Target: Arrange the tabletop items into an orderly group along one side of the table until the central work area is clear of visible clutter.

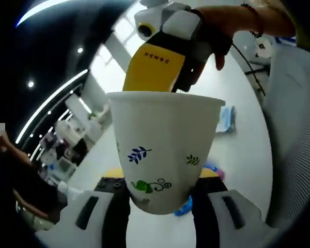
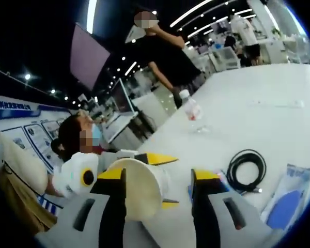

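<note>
In the left gripper view, the left claw point(image 1: 163, 204) grips a white paper cup point(image 1: 163, 150) printed with leaves, its jaws closed on the cup's base and the cup lifted above the white desk point(image 1: 243, 170). Beyond the cup's rim, the yellow right claw point(image 1: 155, 67) is seen, held by a hand point(image 1: 232, 23).

In the right gripper view, the right claw point(image 2: 157, 199) stands open with nothing between its jaws. The cup point(image 2: 139, 188) lies just behind its left jaw. Farther out on the desk point(image 2: 258, 98) are a coiled black cable point(image 2: 246, 170), a blue-and-white packet point(image 2: 287, 194) and a clear plastic bottle point(image 2: 190, 109).
</note>
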The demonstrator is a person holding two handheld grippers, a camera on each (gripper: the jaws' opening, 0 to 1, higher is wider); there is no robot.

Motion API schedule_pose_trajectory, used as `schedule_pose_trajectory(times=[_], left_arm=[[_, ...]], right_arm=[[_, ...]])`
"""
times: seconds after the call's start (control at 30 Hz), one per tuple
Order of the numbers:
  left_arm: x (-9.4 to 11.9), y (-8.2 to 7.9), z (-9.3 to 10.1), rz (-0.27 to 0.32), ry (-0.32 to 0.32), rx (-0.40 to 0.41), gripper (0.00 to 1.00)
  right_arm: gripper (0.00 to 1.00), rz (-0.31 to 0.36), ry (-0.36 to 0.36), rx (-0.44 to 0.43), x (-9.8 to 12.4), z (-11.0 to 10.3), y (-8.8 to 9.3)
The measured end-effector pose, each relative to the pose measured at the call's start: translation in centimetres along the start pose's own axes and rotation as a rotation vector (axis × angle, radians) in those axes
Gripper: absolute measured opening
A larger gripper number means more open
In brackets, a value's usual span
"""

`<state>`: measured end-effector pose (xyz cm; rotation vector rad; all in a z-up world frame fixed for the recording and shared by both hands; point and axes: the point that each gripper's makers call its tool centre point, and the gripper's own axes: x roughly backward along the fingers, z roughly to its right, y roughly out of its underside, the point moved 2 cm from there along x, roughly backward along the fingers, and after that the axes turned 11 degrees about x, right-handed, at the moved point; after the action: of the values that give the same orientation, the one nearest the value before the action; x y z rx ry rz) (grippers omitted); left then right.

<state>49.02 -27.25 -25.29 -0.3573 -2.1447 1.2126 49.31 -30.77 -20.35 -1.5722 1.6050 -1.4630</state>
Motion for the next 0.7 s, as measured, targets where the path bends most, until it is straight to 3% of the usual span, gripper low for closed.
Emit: schedule_pose_trajectory(times=[0.27,0.33,0.53,0.7], left_arm=[[0.2,-0.5,-0.8,0.049,0.007,0.197,0.42],[0.2,-0.6,-1.2,0.063,0.008,0.249,0.42],[0.5,-1.0,-2.4,0.084,-0.009,0.327,0.42],[0.3,-1.1,-2.8,0.091,-0.01,0.426,0.42]], right_arm=[[0.57,0.067,-0.015,-0.015,0.3,-0.1,-1.2],[0.62,0.096,-0.005,-0.024,0.4,0.0,-1.7],[0.67,0.145,-0.001,0.002,1.1,-0.2,-2.8],[0.71,0.147,0.02,0.02,1.5,0.1,-2.7]])
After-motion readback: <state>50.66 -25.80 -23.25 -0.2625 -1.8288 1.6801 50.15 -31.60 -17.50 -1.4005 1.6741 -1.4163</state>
